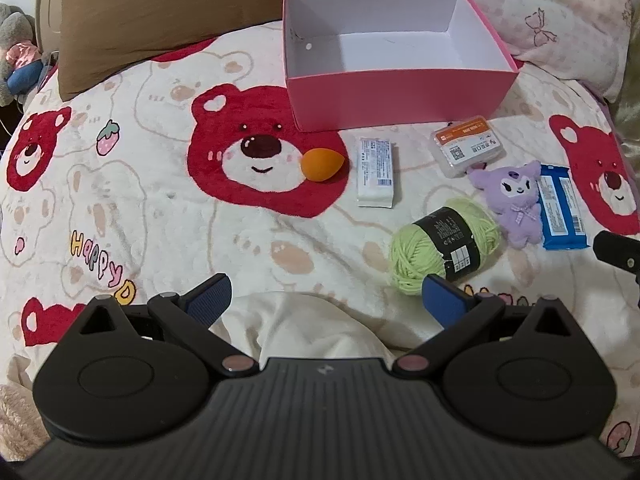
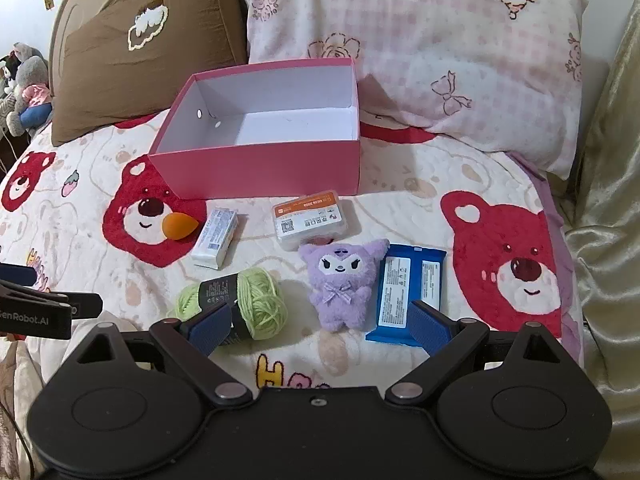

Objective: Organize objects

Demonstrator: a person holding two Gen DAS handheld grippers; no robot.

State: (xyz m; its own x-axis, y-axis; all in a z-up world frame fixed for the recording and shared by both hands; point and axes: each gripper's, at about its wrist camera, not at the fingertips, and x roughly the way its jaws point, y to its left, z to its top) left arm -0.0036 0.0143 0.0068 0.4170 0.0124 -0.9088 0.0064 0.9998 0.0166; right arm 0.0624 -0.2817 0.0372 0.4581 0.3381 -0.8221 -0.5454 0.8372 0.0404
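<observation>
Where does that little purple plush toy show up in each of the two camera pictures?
Left wrist view: purple plush toy lies far right, between green yarn and blue packet.
Right wrist view: centre, directly ahead of the open tongs.
Shared landmark: pink box, behind everything.

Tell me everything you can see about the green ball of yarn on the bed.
The green yarn ball is a small skein of pale lime, soft-looking yarn with a black printed paper band around its middle. It lies on its side on the bear-print blanket, in front of the pink box and left of the purple plush, apparently touching only the blanket. Nothing grips it.
</observation>
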